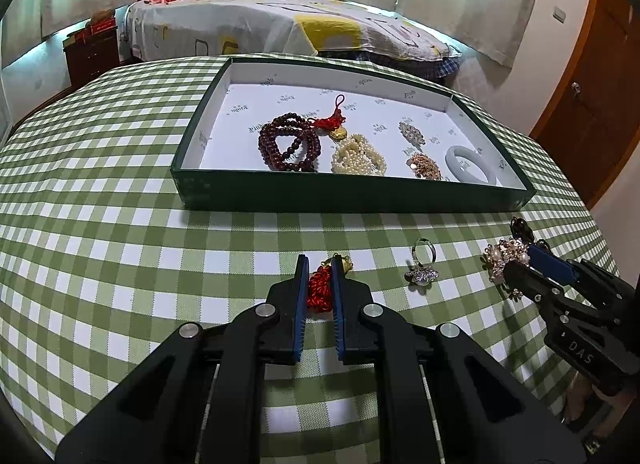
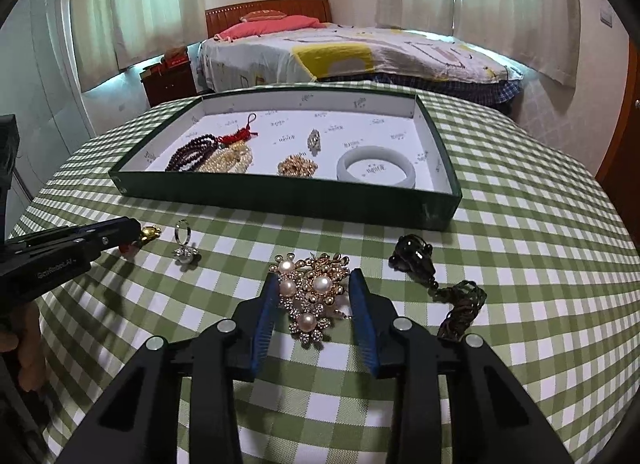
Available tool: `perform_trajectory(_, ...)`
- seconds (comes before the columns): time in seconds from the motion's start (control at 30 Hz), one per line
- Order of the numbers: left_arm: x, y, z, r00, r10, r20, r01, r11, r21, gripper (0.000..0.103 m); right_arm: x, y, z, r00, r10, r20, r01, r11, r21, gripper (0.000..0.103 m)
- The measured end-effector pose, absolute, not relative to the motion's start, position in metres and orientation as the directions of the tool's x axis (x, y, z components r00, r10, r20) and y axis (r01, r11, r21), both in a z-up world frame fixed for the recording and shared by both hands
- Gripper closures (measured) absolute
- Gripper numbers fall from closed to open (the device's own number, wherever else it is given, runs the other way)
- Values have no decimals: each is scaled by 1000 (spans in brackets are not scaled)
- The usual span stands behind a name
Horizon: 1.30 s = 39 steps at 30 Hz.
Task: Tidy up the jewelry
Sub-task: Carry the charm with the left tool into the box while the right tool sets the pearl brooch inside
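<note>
My left gripper point(image 1: 320, 260) is shut on a red knotted charm point(image 1: 320, 288) with a gold piece at its tip, low over the checked cloth. In the right wrist view the left gripper point(image 2: 134, 224) comes in from the left edge. My right gripper point(image 2: 314, 276) stands open around a gold-and-pearl brooch point(image 2: 308, 292) that lies on the cloth, its blue pads close on either side. The left wrist view shows the right gripper point(image 1: 532, 254) at that brooch point(image 1: 502, 260). A silver ring point(image 1: 422, 260) point(image 2: 184, 242) lies between the two grippers.
A shallow green box point(image 1: 360, 200) point(image 2: 280, 196) stands behind, holding dark red beads point(image 1: 288, 144), pearls point(image 1: 358, 156), two small gold brooches and a white bangle point(image 2: 374, 168). A dark bead cord point(image 2: 416, 256) lies right of the brooch. A bed stands beyond the table.
</note>
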<state>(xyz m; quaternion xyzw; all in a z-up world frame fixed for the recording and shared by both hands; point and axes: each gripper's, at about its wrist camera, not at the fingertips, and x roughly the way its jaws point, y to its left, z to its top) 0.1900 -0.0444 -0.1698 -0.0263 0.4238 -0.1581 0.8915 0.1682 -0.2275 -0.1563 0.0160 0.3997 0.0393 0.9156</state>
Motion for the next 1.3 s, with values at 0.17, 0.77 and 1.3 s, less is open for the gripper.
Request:
perform_trajectory(0.17,189,-44,-165,604,-305,-736,261,949,-179,92,167,-227,-148,692,86,-716,-62,996,60,67)
perform_trajectory(0.77,226,-49,-77,725,-372,-580,292,928,-231,92,209,-240,-69,822,107,-559,-78,994,75,67)
perform_trajectory(1.3,369,-63,-135,622,-298,-724,198,954,-223,92,329,-271,-110,758,107,-643,-54,993,102,67)
